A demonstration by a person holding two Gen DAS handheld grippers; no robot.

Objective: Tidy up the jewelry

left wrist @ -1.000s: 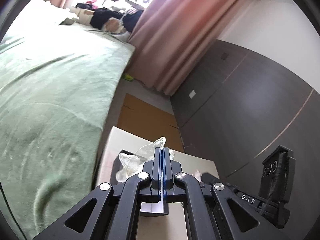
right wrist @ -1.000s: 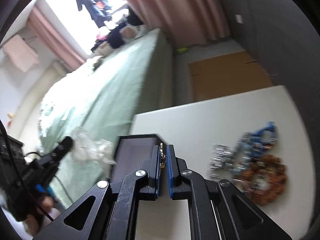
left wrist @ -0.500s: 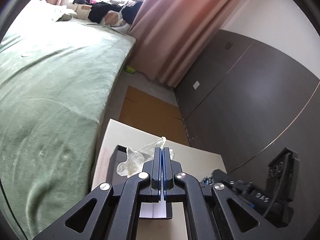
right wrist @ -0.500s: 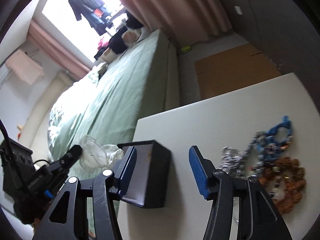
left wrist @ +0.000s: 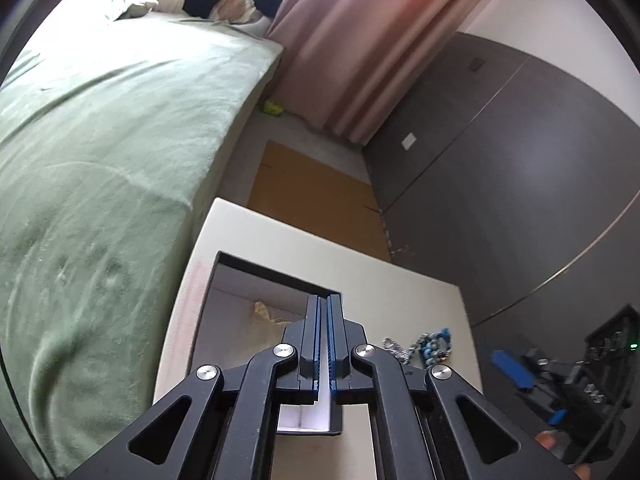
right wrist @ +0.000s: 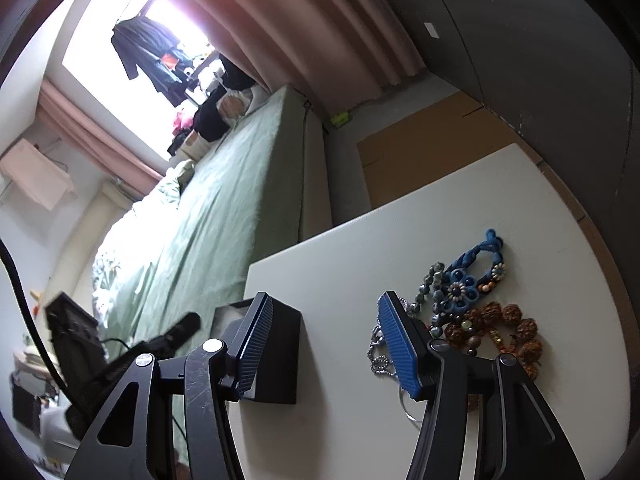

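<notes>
A black open box (left wrist: 240, 280) with a pale lining sits on the white table (left wrist: 392, 292). A small yellowish item (left wrist: 266, 314) lies inside it. My left gripper (left wrist: 323, 344) hovers over the box's right wall, jaws nearly together with a thin gap and nothing between them. My right gripper (right wrist: 326, 344) is open and empty above the table, between the box (right wrist: 280, 352) and the jewelry. A blue flower bracelet (right wrist: 468, 280), a brown bead bracelet (right wrist: 504, 332) and a silver chain (right wrist: 378, 344) lie on the right. The jewelry also shows in the left wrist view (left wrist: 430, 344).
A bed with a green blanket (left wrist: 100, 140) runs along the table's left side. A dark wall (left wrist: 520, 180) stands to the right. Cardboard (left wrist: 312, 192) lies on the floor beyond the table. Pink curtains (right wrist: 340, 32) hang at the back.
The clear plastic bag the left gripper held is gone from its jaws, which have parted slightly. The right gripper opened, let go of a small item, and shifted right toward the jewelry.
</notes>
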